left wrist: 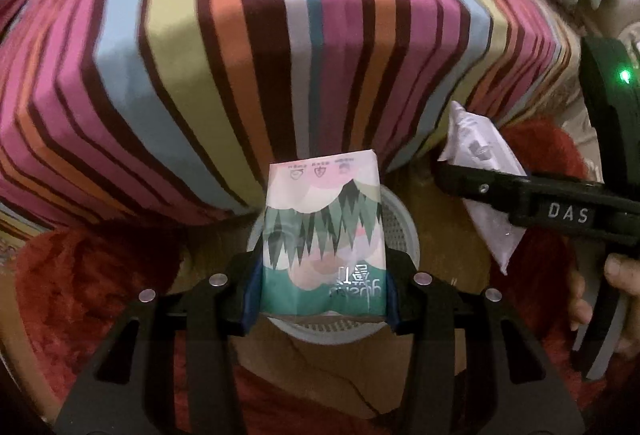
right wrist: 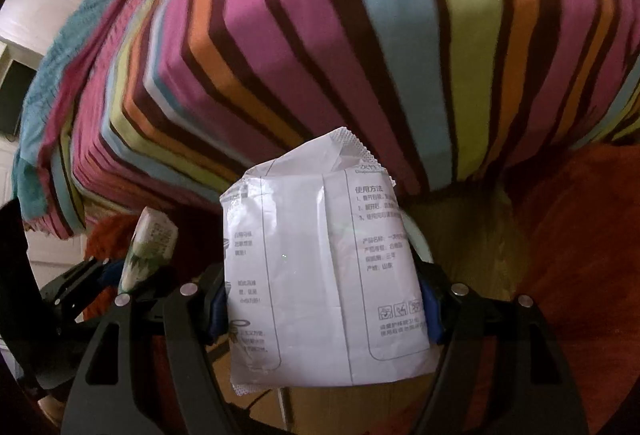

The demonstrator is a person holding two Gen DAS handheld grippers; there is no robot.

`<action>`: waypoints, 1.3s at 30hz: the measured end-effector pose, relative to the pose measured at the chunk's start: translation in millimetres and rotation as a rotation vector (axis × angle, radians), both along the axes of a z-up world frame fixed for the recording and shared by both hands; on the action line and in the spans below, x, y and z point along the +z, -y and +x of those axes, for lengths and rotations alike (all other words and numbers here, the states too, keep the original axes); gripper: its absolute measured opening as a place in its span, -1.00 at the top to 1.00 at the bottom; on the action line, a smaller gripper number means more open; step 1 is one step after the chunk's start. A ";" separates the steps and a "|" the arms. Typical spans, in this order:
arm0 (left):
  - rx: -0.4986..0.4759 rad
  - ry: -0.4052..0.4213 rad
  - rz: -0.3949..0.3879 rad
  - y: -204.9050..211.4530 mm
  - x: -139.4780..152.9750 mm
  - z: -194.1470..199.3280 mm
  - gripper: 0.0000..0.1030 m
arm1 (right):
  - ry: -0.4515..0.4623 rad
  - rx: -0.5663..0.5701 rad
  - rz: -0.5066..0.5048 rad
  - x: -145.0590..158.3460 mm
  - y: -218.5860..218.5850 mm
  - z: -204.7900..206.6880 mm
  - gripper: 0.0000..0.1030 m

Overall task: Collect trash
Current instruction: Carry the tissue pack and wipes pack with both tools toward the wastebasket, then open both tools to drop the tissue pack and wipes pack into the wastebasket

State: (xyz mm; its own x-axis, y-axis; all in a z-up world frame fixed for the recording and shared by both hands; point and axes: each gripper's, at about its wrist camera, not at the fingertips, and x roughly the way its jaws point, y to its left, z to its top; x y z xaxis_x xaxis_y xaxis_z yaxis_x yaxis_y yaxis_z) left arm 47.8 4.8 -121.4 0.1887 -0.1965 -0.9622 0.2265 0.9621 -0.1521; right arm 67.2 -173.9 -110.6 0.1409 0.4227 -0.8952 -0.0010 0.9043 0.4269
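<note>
Fingers of the left gripper [left wrist: 320, 295] clamp the lower sides of a green-and-pink printed tissue packet [left wrist: 323, 235], blue pads [left wrist: 251, 295] pressed against it; the packet stands upright between them. Fingers of the right gripper [right wrist: 324, 307] likewise pinch a white crinkled plastic sachet with grey printed text [right wrist: 324, 263], held upright (its serrated top edge is torn open). Both pieces of trash are thus lifted clear and carried, not lying on any surface. Directly beneath the tissue packet, a white round perforated plastic bin [left wrist: 400, 223] shows its rim; in the right view only a sliver of that rim [right wrist: 420, 239] appears behind the sachet. The right gripper hangs just right of the left, sachet near the bin. Farther off rises a bed draped in a multicoloured striped sheet [left wrist: 248, 55]; red fluffy rug [left wrist: 88, 283] flanks a wooden floor [left wrist: 352, 363]. Step in hand, as judged: transport over the bin. The next move calls for parting the left fingers above the opening, then centring the sachet likewise.
</note>
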 end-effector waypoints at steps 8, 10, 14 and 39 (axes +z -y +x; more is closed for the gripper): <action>-0.019 -0.161 0.059 8.6 -41.8 5.4 0.10 | -0.255 -0.007 0.023 -55.9 -7.5 5.8 -0.32; -0.024 -0.189 0.070 9.8 -49.1 6.0 0.10 | -0.296 -0.019 0.028 -65.3 -7.4 6.2 -0.32; -0.038 -0.244 0.080 10.0 -61.7 8.5 0.10 | -0.362 -0.019 0.013 -82.3 -7.5 1.9 -0.32; -0.020 -0.475 0.122 9.9 -111.3 16.0 -0.35 | -0.503 -0.015 -0.048 -126.4 -20.8 3.9 -0.75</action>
State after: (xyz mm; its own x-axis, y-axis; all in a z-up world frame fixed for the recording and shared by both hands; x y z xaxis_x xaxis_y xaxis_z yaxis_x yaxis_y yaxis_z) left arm 63.8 -5.1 -232.8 -0.2794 -0.0766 -0.9571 0.1775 0.9755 -0.1299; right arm 71.1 -153.2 -237.1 -0.3070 0.3806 -0.8723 0.2075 0.9213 0.3289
